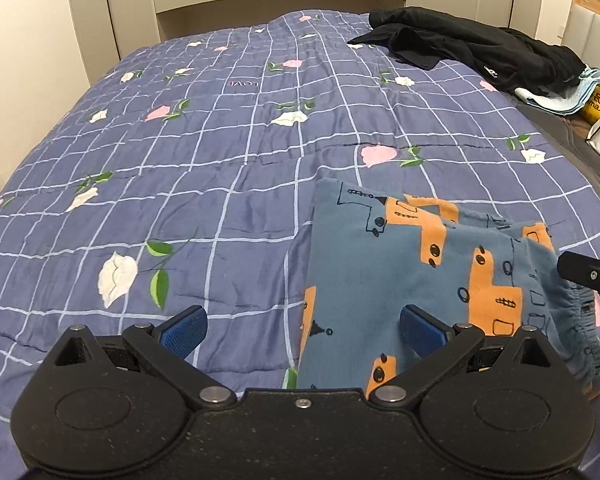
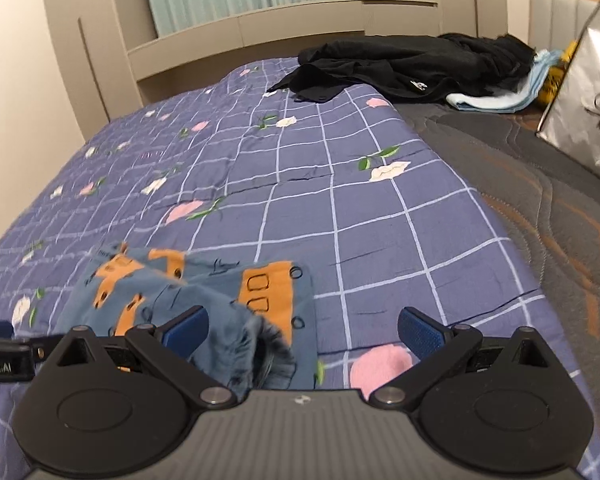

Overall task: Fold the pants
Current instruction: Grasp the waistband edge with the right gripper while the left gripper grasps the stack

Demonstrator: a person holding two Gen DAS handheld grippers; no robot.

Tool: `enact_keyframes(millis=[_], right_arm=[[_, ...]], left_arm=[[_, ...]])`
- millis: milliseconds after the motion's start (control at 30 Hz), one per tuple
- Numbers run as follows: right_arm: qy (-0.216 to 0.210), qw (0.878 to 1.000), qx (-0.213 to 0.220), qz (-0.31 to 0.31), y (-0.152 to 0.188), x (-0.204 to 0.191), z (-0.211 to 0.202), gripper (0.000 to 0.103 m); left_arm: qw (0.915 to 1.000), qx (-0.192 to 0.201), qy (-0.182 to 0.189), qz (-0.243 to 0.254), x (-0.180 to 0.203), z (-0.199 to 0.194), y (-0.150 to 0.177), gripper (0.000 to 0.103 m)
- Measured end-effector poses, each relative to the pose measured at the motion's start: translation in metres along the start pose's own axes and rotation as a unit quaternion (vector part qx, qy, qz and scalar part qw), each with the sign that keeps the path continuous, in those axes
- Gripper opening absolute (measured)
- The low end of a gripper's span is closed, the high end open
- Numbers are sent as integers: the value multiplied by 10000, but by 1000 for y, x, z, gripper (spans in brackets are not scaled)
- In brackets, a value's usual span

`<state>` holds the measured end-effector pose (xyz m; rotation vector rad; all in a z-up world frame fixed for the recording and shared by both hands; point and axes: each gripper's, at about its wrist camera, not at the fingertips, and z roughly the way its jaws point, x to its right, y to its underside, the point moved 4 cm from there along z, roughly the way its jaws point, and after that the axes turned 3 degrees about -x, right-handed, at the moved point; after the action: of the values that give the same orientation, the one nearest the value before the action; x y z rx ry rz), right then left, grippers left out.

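On the bed, a blue checked quilt point(image 1: 220, 184) with flowers lies spread out. The left gripper point(image 1: 302, 330) hovers over it with its jaws spread wide, grasping nothing. Just beside it lie the pants point(image 1: 412, 280), blue with orange shapes, folded into a small bundle near the front edge of the quilt. The right gripper point(image 2: 302, 330) hangs over the bundle's right side, also spread and empty. Far back on the right sit black clothes point(image 2: 412, 64) and a silver bag point(image 2: 584, 100).
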<state>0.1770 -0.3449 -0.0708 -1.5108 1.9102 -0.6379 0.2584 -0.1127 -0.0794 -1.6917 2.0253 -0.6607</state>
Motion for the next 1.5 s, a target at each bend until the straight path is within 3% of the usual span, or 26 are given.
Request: enact_keyframes(millis=[333, 900, 1067, 1267, 1433, 1500], right_arm=[[-106, 9993, -248, 245, 15, 6, 32, 103], [-273, 9989, 305, 231, 31, 8, 30, 103], [-358, 9981, 435, 241, 36, 9, 27, 103], [-445, 9968, 619, 223, 40, 8, 21, 91], [-682, 9949, 721, 177, 42, 6, 17, 76], [-910, 9927, 751, 247, 43, 8, 17, 65]], left_arm=[[9999, -104, 69, -102, -6, 13, 0, 102], [9999, -18, -100, 128, 3, 6, -2, 102], [9993, 115, 258, 246, 11, -2, -4, 102], [9984, -64, 525, 220, 15, 16, 2, 102], [9942, -302, 963, -368, -1, 28, 13, 102], [9903, -460, 1135, -660, -7, 34, 17, 102]])
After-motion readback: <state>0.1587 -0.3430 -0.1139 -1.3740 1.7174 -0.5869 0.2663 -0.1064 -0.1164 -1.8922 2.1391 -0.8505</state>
